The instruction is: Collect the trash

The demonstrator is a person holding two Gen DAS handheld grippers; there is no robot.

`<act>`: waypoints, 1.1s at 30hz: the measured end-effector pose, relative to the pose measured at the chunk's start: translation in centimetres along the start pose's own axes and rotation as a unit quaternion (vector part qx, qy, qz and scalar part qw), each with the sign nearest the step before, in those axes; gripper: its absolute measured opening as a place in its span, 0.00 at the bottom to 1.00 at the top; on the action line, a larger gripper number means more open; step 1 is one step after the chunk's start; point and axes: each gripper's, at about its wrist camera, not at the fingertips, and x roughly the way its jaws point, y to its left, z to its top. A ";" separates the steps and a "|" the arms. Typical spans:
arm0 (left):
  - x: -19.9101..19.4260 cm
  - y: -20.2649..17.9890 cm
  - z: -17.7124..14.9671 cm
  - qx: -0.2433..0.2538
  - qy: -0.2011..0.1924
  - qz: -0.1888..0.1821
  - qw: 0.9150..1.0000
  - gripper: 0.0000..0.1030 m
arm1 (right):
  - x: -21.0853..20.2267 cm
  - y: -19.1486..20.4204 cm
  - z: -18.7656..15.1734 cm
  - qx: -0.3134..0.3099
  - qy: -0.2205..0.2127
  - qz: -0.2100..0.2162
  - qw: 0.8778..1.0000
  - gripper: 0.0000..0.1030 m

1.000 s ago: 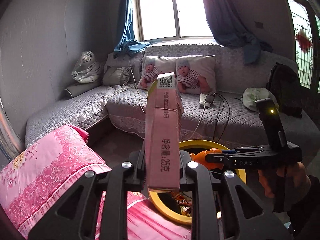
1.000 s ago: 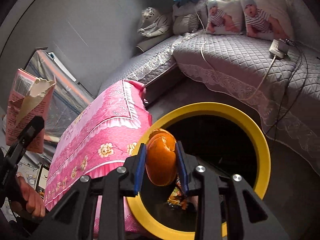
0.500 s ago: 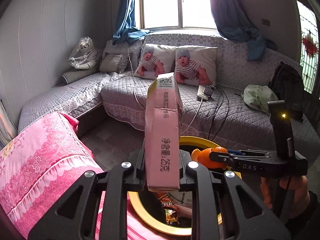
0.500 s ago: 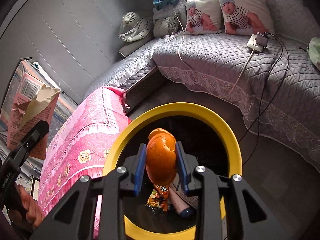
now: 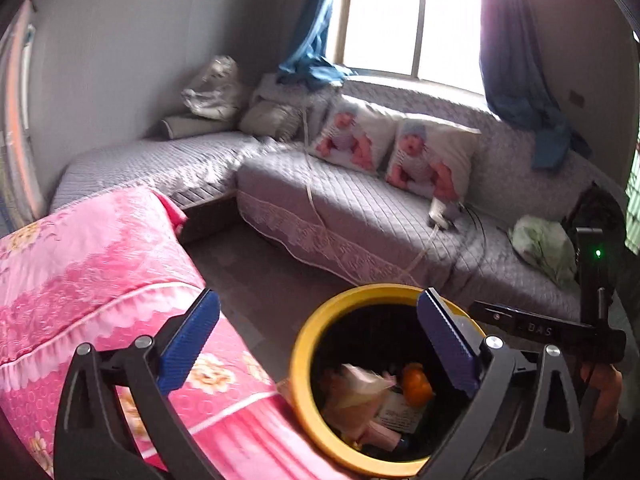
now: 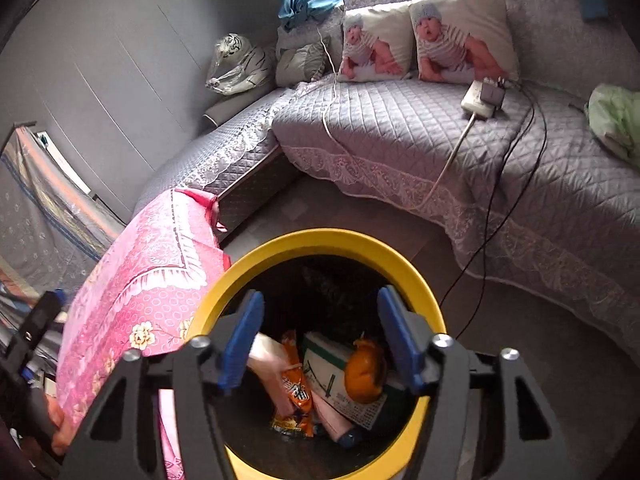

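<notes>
A bin with a yellow rim [image 5: 304,344] [image 6: 328,240] stands on the floor beside the pink-covered table. My left gripper [image 5: 320,332] hangs over its left edge, its jaws opening wide with nothing between them. The pink carton [image 5: 356,396] [image 6: 272,364] lies inside the bin. My right gripper [image 6: 320,336] is right above the bin's mouth, its jaws opening as well and empty. The orange [image 6: 364,372] [image 5: 416,384] rests in the bin on a green-and-white box [image 6: 332,376], next to an orange snack wrapper [image 6: 294,388].
A table under a pink floral cloth [image 5: 80,280] stands left of the bin. A grey quilted corner sofa [image 5: 360,216] runs behind, with two pillows, a power strip [image 6: 484,100] and cables trailing to the floor. A person's hand [image 5: 604,384] holds the right gripper.
Both grippers went from shut to open. The pink carton left the left gripper and the orange left the right one; both now lie in the bin. The left gripper sank toward the bin.
</notes>
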 end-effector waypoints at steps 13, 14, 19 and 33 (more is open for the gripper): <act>-12.8 5.5 -1.8 0.035 -0.121 0.305 0.944 0.92 | 2.1 9.9 -2.5 -0.098 -0.044 -0.052 0.993 0.93; -14.2 6.3 -2.2 0.020 -0.125 0.310 0.942 0.92 | 1.9 11.0 -2.9 -0.109 -0.050 -0.045 0.992 0.93; -21.0 9.6 -3.8 -0.031 -0.141 0.330 0.933 0.92 | -1.2 17.7 -5.3 -0.177 -0.104 -0.002 0.979 0.93; -33.8 12.1 -9.2 -0.130 -0.172 0.405 0.888 0.92 | -10.7 30.6 -13.0 -0.279 -0.201 0.132 0.930 0.93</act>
